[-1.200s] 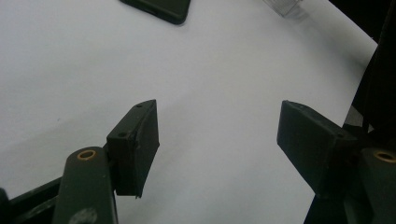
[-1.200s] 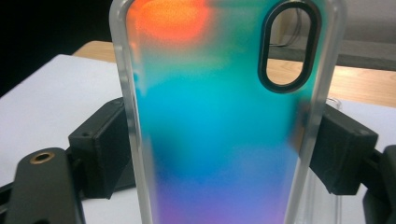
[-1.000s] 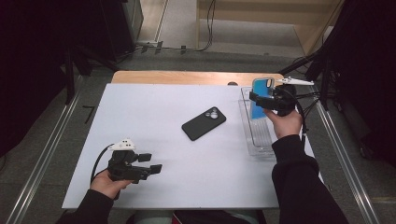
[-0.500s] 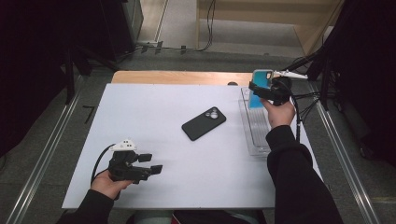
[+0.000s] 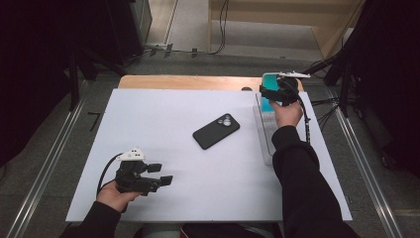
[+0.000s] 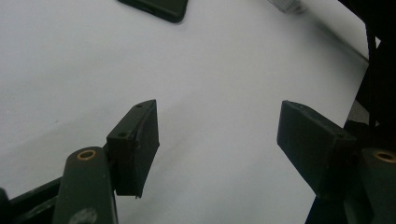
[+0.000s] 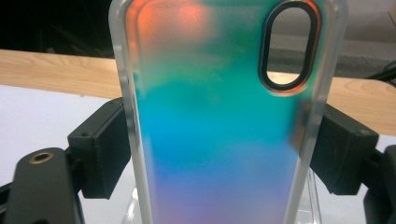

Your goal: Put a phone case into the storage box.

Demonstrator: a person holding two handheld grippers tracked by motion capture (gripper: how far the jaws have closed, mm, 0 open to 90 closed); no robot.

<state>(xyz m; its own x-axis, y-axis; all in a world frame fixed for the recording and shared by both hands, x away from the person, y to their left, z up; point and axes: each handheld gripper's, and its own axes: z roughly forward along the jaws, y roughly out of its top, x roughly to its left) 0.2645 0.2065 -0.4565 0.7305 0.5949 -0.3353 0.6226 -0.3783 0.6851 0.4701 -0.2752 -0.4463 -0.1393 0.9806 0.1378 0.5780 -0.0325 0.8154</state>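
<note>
Overhead first: your right gripper [image 5: 277, 92] holds the iridescent phone case [image 5: 268, 91] up over the far end of the clear tray [image 5: 265, 130] at the table's [image 5: 148, 119] right edge, lifted clear so it can travel, it seems, toward the black phone [image 5: 216, 131] lying camera-side up mid-table. Your left gripper [image 5: 157, 179] hovers near the front-left corner, well apart from both, presumably waiting to steady the phone. Left gripper view next: the jaws stand partly open with only bare white tabletop between them, and one corner of the phone [image 6: 154, 7] is cut off at the top edge. Right gripper view last: both pads clamp the phone case [image 7: 219, 121] by its long edges, upright, camera cutout on top, a grip that leaves the open face free for fitting. Its lower end drops out of frame, and whether it touches the tray [image 7: 313, 200] is hard to make out.
</note>
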